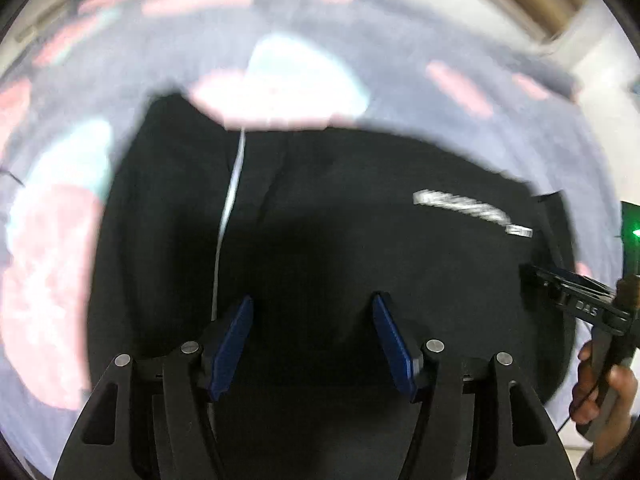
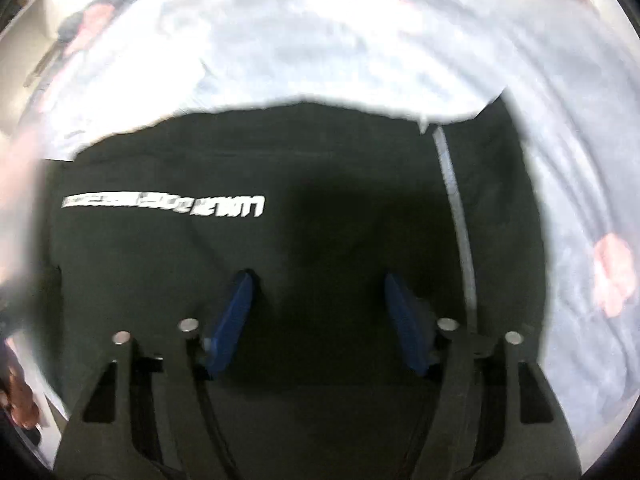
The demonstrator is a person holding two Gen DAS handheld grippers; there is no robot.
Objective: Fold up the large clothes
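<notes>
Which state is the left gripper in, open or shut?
Open. The left gripper shows its blue fingers set wide apart above the black garment, gripping nothing.

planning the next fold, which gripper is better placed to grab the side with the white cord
Left, though only slightly. The white cord ends just beside the open left gripper; in the right gripper's view it runs along the black garment's far side.
</notes>
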